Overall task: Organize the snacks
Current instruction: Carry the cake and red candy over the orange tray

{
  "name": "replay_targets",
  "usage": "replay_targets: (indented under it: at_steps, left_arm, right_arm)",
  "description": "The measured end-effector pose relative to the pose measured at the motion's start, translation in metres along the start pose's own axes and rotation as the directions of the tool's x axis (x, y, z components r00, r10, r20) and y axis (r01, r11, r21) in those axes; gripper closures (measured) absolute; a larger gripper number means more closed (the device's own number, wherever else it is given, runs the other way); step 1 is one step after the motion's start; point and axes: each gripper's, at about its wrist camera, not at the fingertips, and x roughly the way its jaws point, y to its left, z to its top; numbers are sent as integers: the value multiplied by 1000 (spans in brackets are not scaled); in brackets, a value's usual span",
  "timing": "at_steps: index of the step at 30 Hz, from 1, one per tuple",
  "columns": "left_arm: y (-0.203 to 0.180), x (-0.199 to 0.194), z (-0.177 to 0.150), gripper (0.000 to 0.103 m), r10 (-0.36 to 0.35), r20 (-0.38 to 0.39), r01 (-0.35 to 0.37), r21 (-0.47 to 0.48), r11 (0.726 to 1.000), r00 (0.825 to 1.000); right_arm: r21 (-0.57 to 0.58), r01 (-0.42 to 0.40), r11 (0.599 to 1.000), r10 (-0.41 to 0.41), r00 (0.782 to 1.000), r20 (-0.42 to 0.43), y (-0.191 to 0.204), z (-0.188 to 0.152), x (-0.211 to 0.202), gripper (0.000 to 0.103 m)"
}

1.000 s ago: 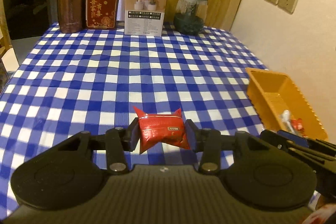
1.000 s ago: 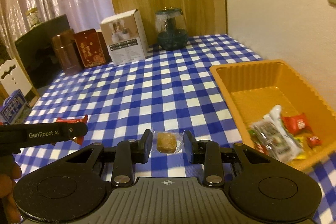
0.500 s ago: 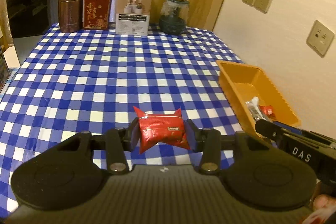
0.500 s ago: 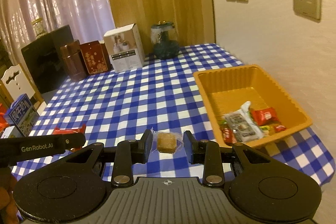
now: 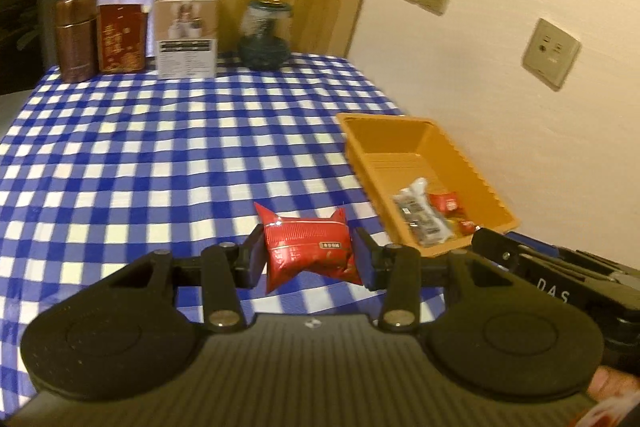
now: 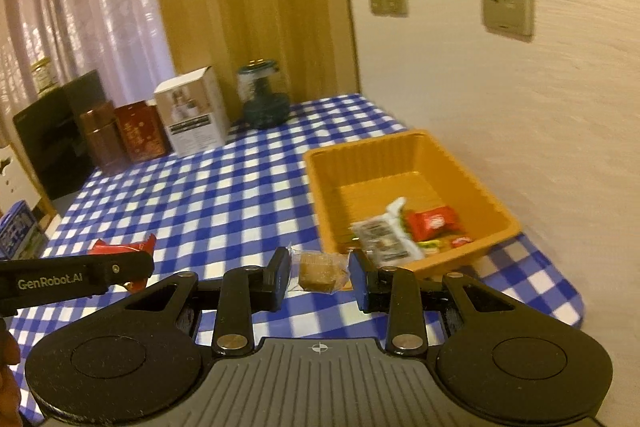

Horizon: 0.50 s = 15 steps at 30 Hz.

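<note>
My left gripper (image 5: 310, 257) is shut on a red snack packet (image 5: 310, 251) and holds it above the checked tablecloth, left of the orange tray (image 5: 440, 143). My right gripper (image 6: 320, 273) is shut on a small clear-wrapped brown snack (image 6: 318, 269), held above the table just left of the orange tray's (image 6: 464, 163) near corner. The tray holds several wrapped snacks (image 6: 400, 231). The left gripper with its red packet (image 6: 120, 249) shows at the left of the right wrist view. The right gripper's body (image 5: 560, 279) shows at the right of the left wrist view.
A brown canister (image 5: 76, 37), a red tin (image 5: 120, 39), a white box (image 5: 186, 33) and a dark glass jar (image 5: 264, 35) stand along the table's far edge. The wall with sockets (image 5: 552, 51) runs along the right. A dark cabinet (image 6: 52, 143) is at the left.
Both grippers have risen and pulled back with their snacks still held. The views now look down from higher, and the orange tray shows more fully to the right.
</note>
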Motion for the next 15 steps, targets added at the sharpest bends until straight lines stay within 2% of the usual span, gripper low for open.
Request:
replay_targets:
  at_steps: [15]
  left_arm:
    - [-69,33,16,62,-98,-30,100,87,991,995]
  right_arm:
    - [77,88,993,-90,996,19,-66,14,-2,70]
